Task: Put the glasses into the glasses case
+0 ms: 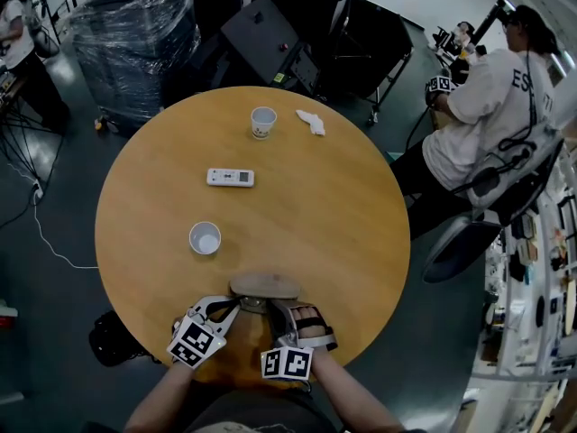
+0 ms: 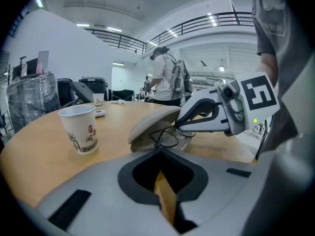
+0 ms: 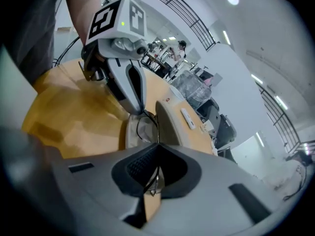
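The beige glasses case (image 1: 264, 287) lies open at the near edge of the round wooden table (image 1: 343, 206), its lid (image 2: 150, 122) raised. The thin black-framed glasses (image 2: 166, 137) rest in the case's lower half, under the lid. My right gripper (image 1: 271, 308) is shut on the glasses; a thin black temple (image 3: 153, 180) runs through its closed jaws. In the left gripper view its fingertips (image 2: 181, 128) sit at the case mouth. My left gripper (image 1: 234, 306) is shut and empty, just left of the case, with its tip (image 3: 135, 108) at the case's rim.
A paper cup (image 1: 205, 238) stands left of the case, also near in the left gripper view (image 2: 81, 129). Farther back lie a white remote (image 1: 230, 178), a second cup (image 1: 263, 122) and a crumpled tissue (image 1: 311, 122). A person (image 1: 491, 106) sits beyond the table's right side.
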{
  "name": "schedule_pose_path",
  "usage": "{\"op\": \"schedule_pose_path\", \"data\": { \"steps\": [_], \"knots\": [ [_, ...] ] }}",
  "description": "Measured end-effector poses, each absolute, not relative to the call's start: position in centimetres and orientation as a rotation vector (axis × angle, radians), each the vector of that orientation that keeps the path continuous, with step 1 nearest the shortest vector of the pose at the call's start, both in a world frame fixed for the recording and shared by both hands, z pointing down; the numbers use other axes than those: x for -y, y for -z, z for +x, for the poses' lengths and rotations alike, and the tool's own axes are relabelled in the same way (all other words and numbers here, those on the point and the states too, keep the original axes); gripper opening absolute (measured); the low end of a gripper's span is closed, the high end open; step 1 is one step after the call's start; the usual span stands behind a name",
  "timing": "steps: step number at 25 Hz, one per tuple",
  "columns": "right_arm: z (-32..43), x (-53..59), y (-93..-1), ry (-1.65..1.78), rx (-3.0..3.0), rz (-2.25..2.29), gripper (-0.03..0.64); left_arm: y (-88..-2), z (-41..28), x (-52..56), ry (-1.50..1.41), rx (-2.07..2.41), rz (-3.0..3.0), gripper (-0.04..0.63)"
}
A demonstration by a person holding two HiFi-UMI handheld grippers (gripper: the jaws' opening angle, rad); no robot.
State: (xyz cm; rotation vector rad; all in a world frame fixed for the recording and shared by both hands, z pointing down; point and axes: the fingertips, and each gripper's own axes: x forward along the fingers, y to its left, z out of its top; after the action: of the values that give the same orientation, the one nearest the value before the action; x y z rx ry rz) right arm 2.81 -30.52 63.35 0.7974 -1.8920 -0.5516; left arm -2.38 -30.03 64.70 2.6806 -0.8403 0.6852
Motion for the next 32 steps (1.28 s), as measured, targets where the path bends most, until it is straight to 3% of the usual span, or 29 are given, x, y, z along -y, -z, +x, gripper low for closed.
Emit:
{"op": "schedule_pose_path", "data": {
  "steps": [24,32],
  "knots": [
    [1.7,31.4,-64.9,0.600,1.854,0.800,-0.009,-64.8,-2.3,29.9,-0.661,0.839,2.674,0.006],
    [1.2,30.3,-64.4,0.483,1.948,0.787,0.031,-64.7,-2.3,29.6,-0.648,0.843,2.670,0.006]
  ]
}}
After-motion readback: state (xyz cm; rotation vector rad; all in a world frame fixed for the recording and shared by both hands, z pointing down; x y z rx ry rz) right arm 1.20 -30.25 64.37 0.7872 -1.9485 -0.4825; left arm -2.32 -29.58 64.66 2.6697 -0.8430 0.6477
